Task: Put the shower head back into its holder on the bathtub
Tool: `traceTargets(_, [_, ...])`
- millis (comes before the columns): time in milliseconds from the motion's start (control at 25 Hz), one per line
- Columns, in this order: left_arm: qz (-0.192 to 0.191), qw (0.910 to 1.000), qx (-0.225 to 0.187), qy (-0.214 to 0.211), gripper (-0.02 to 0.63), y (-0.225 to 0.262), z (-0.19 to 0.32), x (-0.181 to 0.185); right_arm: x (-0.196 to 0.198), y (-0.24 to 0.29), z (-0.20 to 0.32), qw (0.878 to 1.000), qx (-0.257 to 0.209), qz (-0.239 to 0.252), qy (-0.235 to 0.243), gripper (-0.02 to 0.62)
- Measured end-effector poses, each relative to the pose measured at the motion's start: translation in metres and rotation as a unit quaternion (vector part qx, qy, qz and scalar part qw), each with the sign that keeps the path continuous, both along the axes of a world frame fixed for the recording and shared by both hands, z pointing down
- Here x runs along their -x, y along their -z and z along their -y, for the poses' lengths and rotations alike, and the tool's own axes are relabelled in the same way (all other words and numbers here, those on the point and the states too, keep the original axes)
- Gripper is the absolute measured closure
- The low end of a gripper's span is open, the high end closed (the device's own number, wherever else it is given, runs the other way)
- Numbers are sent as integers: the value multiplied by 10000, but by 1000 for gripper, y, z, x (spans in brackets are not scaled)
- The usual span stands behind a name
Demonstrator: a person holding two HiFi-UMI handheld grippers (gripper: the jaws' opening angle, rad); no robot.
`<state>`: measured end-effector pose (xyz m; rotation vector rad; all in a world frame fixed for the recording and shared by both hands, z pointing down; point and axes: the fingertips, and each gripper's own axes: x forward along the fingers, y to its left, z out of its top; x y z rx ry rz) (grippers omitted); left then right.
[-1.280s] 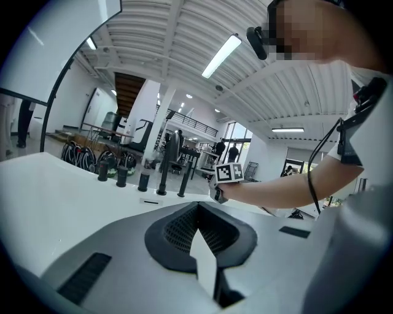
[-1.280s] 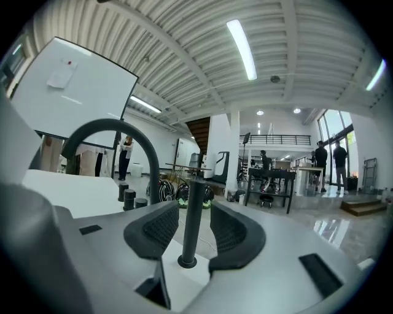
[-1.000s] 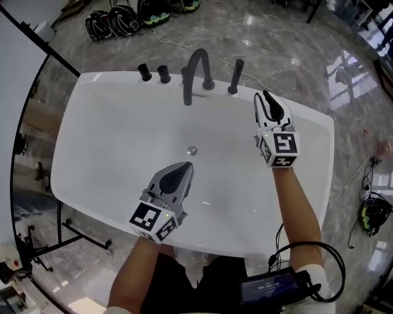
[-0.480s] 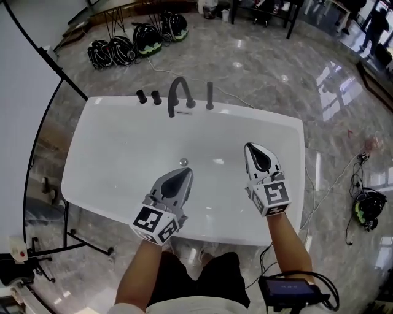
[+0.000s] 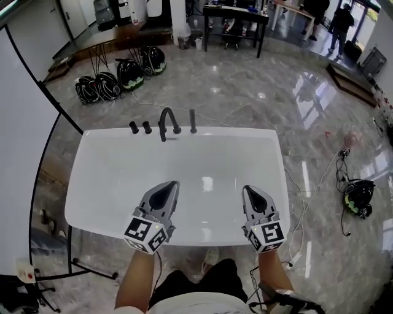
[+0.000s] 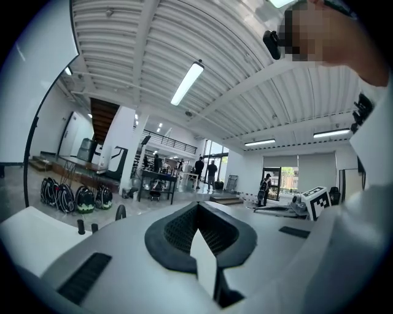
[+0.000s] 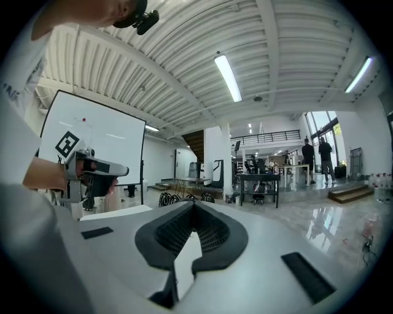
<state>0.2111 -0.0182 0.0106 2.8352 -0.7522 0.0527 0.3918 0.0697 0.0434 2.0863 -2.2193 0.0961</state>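
The white bathtub (image 5: 98, 184) fills the middle of the head view. On its far rim stand two black knobs (image 5: 140, 127), a curved black spout (image 5: 166, 122) and the slim black shower head (image 5: 193, 121), upright at the rim. My left gripper (image 5: 174, 183) and right gripper (image 5: 247, 187) hover side by side over the tub's near edge, far from the fittings. Both point level toward the room, with jaws closed tip to tip and nothing between them. The left gripper view shows the shut tips (image 6: 198, 205). In the right gripper view the shut tips (image 7: 195, 205) appear with the left gripper (image 7: 86, 168) beside them.
Black and green helmets (image 5: 116, 76) lie on the marble floor behind the tub. A headset (image 5: 358, 197) and cables lie on the floor at the right. A white panel on a black frame (image 5: 24, 153) stands to the left. A black table (image 5: 236, 15) and people are far back.
Both grippers have drawn back from the tub's far side to its near edge and risen. The right gripper has left the shower head at the rim. The view now takes in more of the room.
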Motion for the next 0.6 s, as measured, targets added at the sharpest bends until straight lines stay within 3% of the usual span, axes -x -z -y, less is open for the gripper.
traceTargets(160, [18,9996,-185,-199,591,20,-23,40,36,19,-24,9994,4,204,-264,584])
traceTargets(600, [-477,9968,-389,-504,591,80,-116,162,166,86,-113,9988,-192,-289,-341,584])
